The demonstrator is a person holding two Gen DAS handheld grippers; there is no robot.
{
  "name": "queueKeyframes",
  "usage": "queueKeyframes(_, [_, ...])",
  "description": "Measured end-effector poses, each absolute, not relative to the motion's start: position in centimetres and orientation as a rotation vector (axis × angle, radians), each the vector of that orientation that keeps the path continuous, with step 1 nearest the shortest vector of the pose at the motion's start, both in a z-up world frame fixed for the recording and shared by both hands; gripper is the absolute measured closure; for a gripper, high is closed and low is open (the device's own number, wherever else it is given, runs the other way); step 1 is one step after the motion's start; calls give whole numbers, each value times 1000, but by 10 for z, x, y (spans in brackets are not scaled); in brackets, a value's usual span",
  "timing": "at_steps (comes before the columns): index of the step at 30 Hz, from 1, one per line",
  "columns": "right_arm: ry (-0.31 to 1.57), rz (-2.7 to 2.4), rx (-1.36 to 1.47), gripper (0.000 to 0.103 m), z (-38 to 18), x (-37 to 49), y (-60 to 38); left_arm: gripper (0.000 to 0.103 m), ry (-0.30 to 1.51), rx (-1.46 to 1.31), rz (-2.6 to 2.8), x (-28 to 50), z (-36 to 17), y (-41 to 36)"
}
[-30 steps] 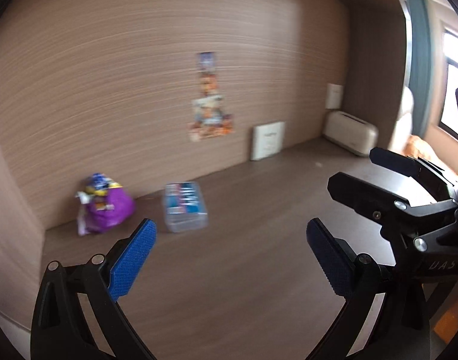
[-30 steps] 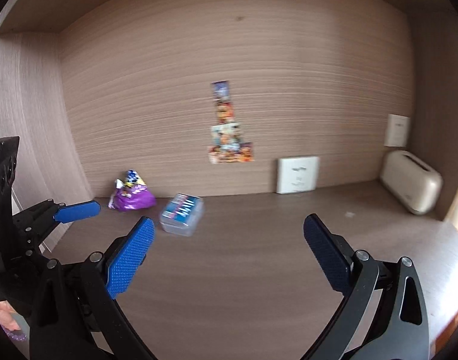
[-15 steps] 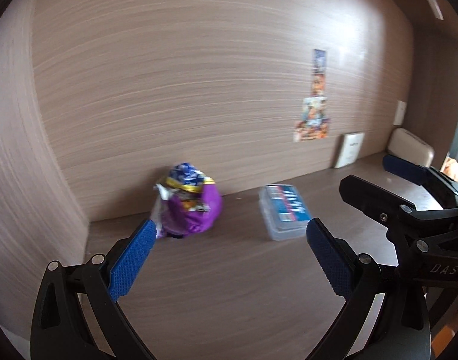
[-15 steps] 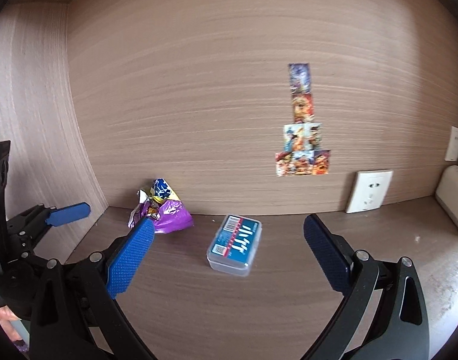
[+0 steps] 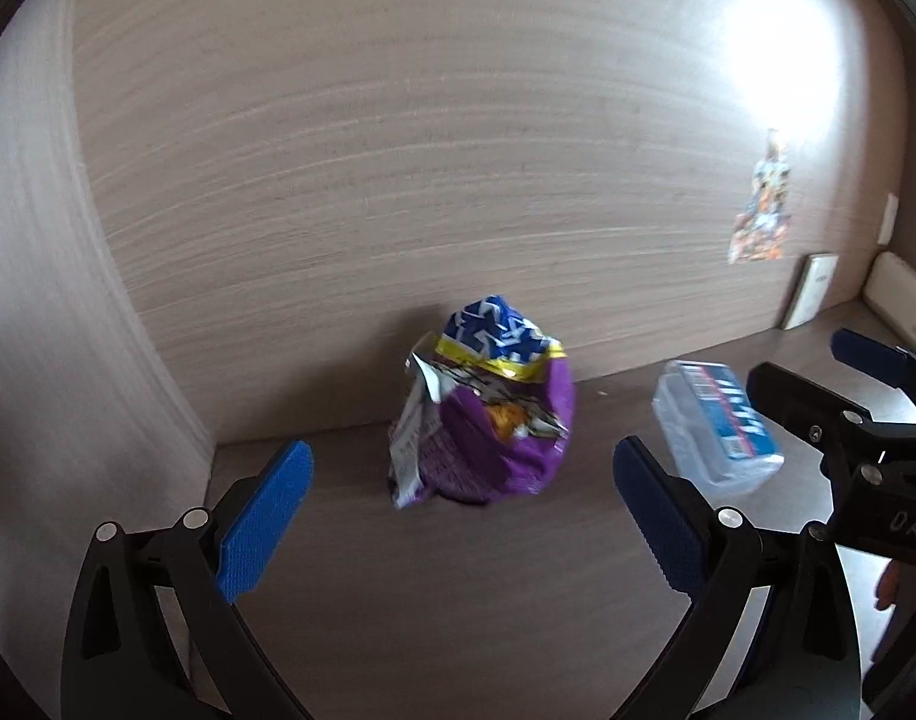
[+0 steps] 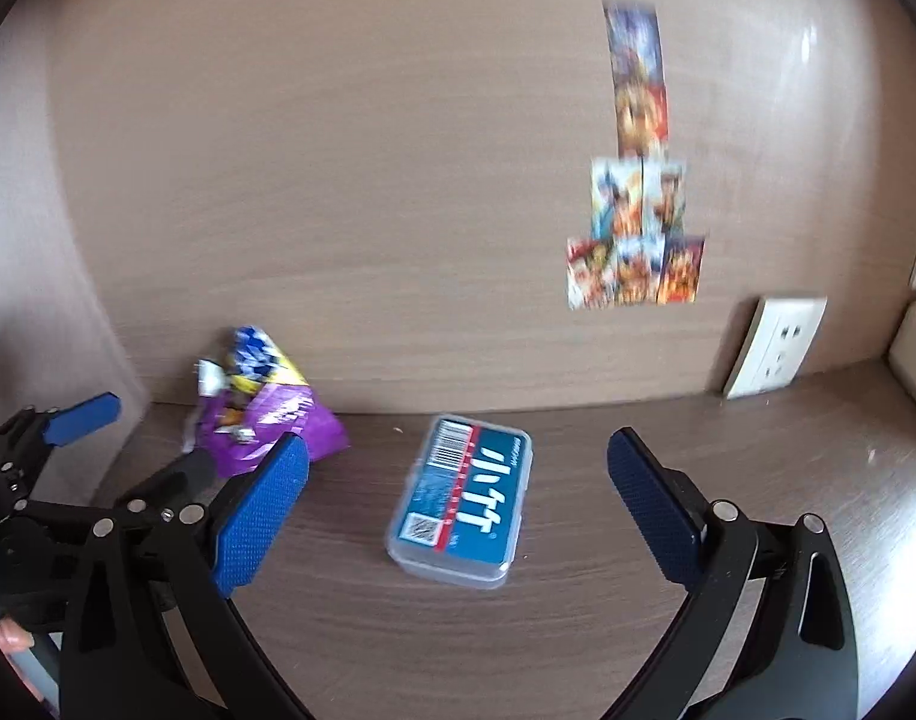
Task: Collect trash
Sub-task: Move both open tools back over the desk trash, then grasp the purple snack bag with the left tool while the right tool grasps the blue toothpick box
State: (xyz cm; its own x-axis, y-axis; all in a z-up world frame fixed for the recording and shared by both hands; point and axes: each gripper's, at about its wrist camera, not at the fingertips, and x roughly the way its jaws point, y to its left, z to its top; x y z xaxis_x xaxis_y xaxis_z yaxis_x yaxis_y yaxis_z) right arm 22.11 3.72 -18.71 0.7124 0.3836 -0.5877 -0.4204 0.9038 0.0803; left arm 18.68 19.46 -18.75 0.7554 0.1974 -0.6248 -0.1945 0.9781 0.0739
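A crumpled purple and blue snack bag [image 5: 488, 420] stands on the wooden desk against the back wall, just beyond my open left gripper [image 5: 464, 510] and centred between its blue pads. The same snack bag [image 6: 266, 414] shows at the left of the right wrist view. A clear plastic box with a blue label [image 6: 464, 510] lies flat on the desk between the open fingers of my right gripper [image 6: 458, 510], slightly ahead of them. That box [image 5: 716, 426] lies to the right of the bag. Neither gripper holds anything.
The desk sits in a wooden alcove with a side wall [image 5: 68, 360] close on the left. Colourful stickers [image 6: 635, 222] are on the back wall. A white socket plate [image 6: 773, 345] leans against the wall at right, beside a beige appliance [image 5: 902, 300].
Both grippers have moved forward and to the left, so the bag and the box now look larger and nearer. The bag has come to the centre of the left view. Jaws stay open.
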Motion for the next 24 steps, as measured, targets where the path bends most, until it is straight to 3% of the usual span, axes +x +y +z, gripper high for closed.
queueKeyframes(14, [852,368,-127,6,-237,264,62,5,774,-62,203,237,-209,212])
queueKeyframes(15, [859,369,-127,7,-238,266,63,5,786,-79,202,241,-210,214])
queueKeyframes(18, [878,378,-153,27,-241,267,68,5,814,-106,194,249,-215,216])
queueKeyframes(19, [883,382,-156,41,-243,268,71,11,828,-111,182,251,-217,216])
queueKeyframes(21, [890,385,-159,45,-245,268,72,23,842,-108,174,255,-220,212])
queueKeyframes(24, [884,390,-147,45,-244,266,70,28,834,-112,149,251,-215,203])
